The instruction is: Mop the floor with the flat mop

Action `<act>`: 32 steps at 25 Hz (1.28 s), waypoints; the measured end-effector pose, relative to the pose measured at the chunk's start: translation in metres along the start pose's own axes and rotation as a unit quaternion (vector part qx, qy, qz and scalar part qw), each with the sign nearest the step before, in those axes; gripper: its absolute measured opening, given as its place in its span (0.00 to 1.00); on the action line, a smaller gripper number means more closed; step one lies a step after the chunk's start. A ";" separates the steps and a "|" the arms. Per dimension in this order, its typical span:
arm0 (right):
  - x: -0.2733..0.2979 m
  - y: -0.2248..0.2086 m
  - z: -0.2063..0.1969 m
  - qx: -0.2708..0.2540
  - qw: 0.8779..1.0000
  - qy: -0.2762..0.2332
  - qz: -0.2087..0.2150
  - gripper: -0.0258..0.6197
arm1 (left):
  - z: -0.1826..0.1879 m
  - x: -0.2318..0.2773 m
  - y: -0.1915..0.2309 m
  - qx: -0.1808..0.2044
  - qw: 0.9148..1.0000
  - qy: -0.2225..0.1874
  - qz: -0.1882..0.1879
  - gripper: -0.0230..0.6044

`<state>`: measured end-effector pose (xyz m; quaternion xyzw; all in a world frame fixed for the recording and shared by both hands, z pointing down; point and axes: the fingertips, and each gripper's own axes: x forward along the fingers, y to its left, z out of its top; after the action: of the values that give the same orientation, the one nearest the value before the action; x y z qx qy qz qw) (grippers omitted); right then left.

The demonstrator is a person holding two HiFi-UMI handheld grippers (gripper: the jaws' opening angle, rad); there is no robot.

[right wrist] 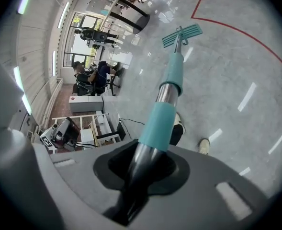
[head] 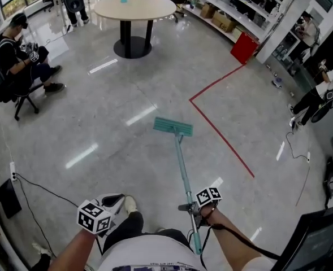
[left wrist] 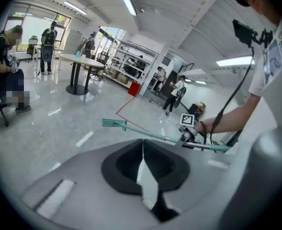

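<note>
The flat mop has a teal head [head: 173, 127] lying flat on the grey floor ahead of me, and its teal and metal handle [head: 183, 168] slants back to my right hand. My right gripper [head: 191, 209] is shut on the handle near its upper end. In the right gripper view the handle [right wrist: 169, 90] runs out from between the jaws of that gripper [right wrist: 145, 163] to the mop head [right wrist: 182, 35]. My left gripper [head: 116, 199] hangs apart at the lower left, jaws together and nothing in them [left wrist: 142, 147]. From there the mop handle [left wrist: 150, 135] shows off to the right.
A red tape line [head: 220, 131] crosses the floor right of the mop head. A round table [head: 135, 7] stands far ahead, a seated person [head: 13, 55] at the left. A cable [head: 42, 188] trails at lower left. Shelves and people line the right side.
</note>
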<state>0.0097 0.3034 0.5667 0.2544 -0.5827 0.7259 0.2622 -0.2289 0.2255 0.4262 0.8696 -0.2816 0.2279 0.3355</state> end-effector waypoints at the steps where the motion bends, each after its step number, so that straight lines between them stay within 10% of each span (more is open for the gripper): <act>1: -0.001 0.000 -0.010 -0.003 1.000 0.000 0.006 0.13 | -0.004 -0.002 -0.005 0.001 1.000 -0.002 0.003 0.05; 16: -0.035 -0.057 -0.180 -0.044 0.998 0.028 0.040 0.15 | -0.095 -0.019 -0.132 -0.002 0.998 -0.024 0.056 0.05; 32: -0.007 -0.049 -0.263 -0.011 0.998 0.029 0.045 0.16 | -0.108 -0.041 -0.148 0.034 0.999 0.002 0.015 0.05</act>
<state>0.0315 0.5693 0.5464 0.2035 -0.5939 0.7376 0.2487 -0.1870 0.4072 0.4071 0.8757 -0.2862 0.2444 0.3025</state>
